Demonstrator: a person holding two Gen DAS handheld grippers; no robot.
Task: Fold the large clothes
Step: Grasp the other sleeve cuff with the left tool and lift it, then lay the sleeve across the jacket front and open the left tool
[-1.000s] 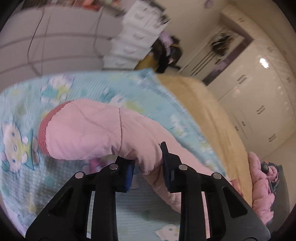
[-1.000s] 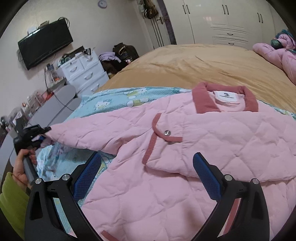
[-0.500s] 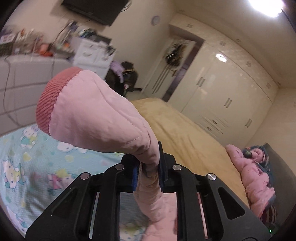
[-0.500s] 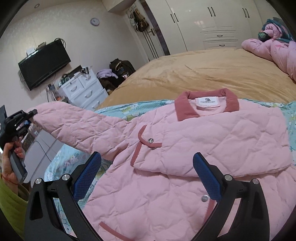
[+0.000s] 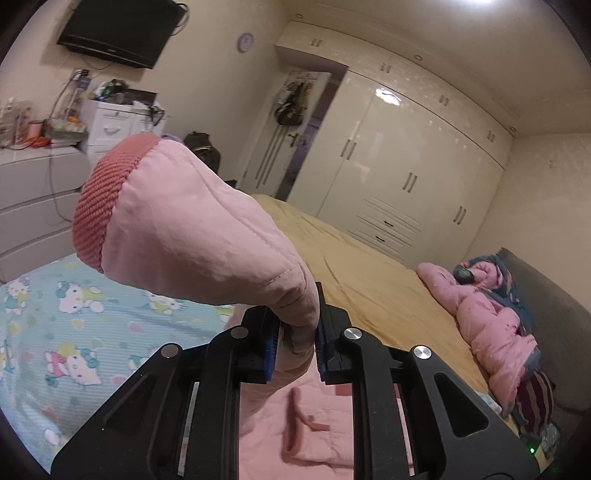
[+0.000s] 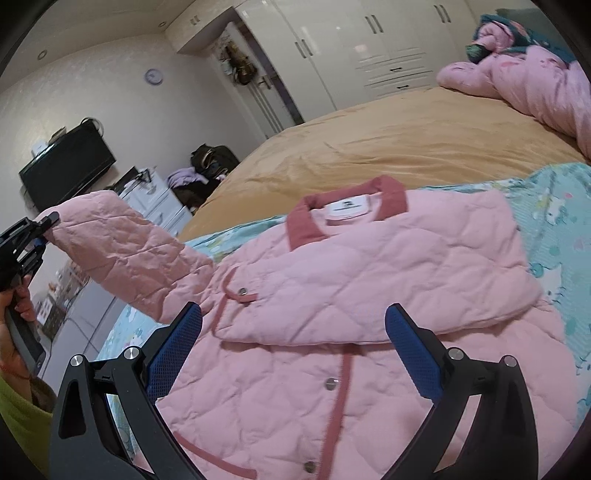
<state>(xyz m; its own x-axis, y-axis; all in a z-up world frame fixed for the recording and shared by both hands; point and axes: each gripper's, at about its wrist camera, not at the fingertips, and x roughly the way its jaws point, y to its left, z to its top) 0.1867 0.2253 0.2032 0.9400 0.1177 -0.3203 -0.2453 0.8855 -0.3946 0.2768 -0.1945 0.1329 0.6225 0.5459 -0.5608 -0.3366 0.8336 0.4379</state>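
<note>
A pink quilted jacket (image 6: 369,288) with a dark pink collar lies face up on a light blue cartoon-print sheet (image 6: 554,221) on the bed. One sleeve is folded across its chest. The other sleeve (image 5: 192,229), with a ribbed dark pink cuff, is lifted off the bed, and my left gripper (image 5: 295,339) is shut on it near the cuff. In the right wrist view that left gripper (image 6: 40,229) sits at the far left in a hand, sleeve (image 6: 125,251) stretched up to it. My right gripper (image 6: 291,343) hovers open over the jacket's front, nothing between its fingers.
A tan bedspread (image 6: 388,147) covers the far bed. A bundled pink garment (image 6: 524,81) lies by the headboard. White drawers (image 5: 110,122), a wall TV (image 5: 118,29) and wardrobes (image 5: 406,166) line the room. A green sleeve (image 6: 18,417) is at lower left.
My left gripper closed on the sleeve and raised it off the sheet toward the jacket. My right gripper slid over the jacket, staying open.
</note>
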